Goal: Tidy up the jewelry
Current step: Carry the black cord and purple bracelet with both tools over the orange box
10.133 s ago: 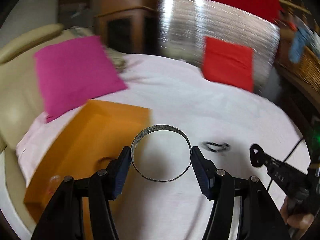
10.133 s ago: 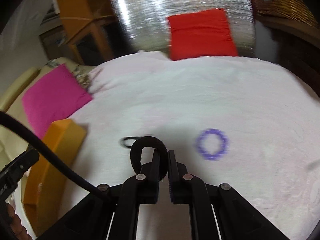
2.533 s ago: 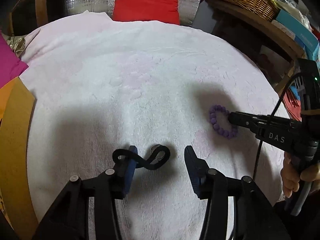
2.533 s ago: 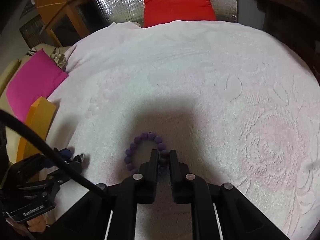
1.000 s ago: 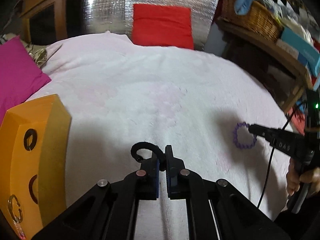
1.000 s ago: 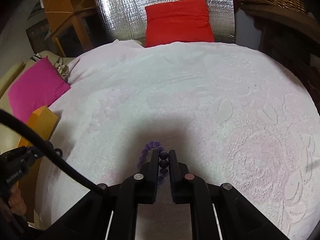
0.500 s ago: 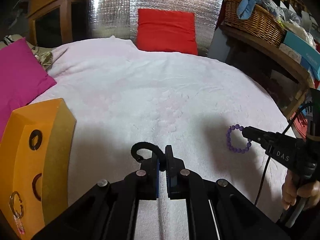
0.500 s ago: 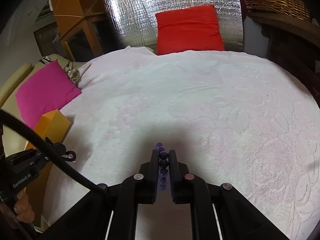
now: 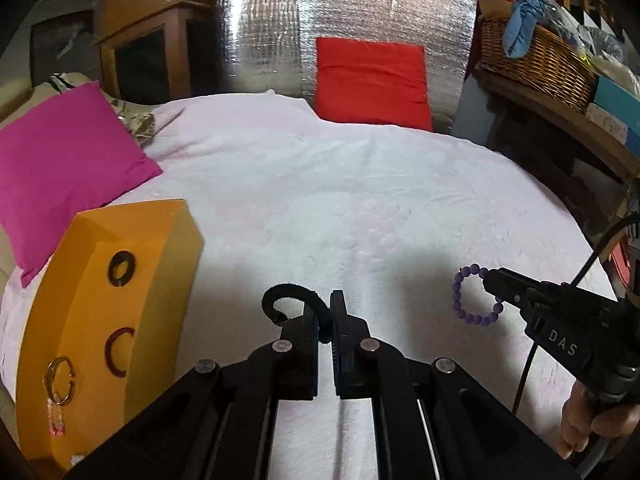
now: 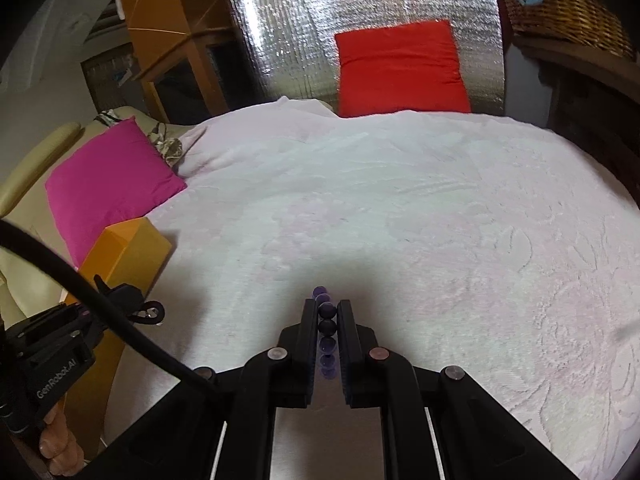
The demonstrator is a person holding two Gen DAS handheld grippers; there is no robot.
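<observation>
My left gripper (image 9: pixel 325 305) is shut on a black open cuff bracelet (image 9: pixel 286 297) and holds it above the white bedspread, just right of the orange jewelry box (image 9: pixel 108 312). The box top carries a black ring (image 9: pixel 121 267), a dark cuff (image 9: pixel 118 352) and a gold earring (image 9: pixel 60 378). My right gripper (image 10: pixel 326 308) is shut on a purple bead bracelet (image 10: pixel 326 316), held edge-on between the jaws above the bed. In the left wrist view the bead bracelet (image 9: pixel 476 295) hangs as a ring from the right gripper's tip (image 9: pixel 494 280). The left gripper also shows in the right wrist view (image 10: pixel 140 306).
A white embossed bedspread (image 10: pixel 440 220) covers the bed. A pink pillow (image 9: pixel 60 164) lies at the left behind the box. A red cushion (image 9: pixel 370 80) leans on a silver foil panel (image 9: pixel 272 32) at the back. A wicker basket (image 9: pixel 536 56) stands on a shelf at the right.
Both grippers have lifted with their bracelets and drifted left toward the orange box. The purple bracelet has turned edge-on in the right gripper's view.
</observation>
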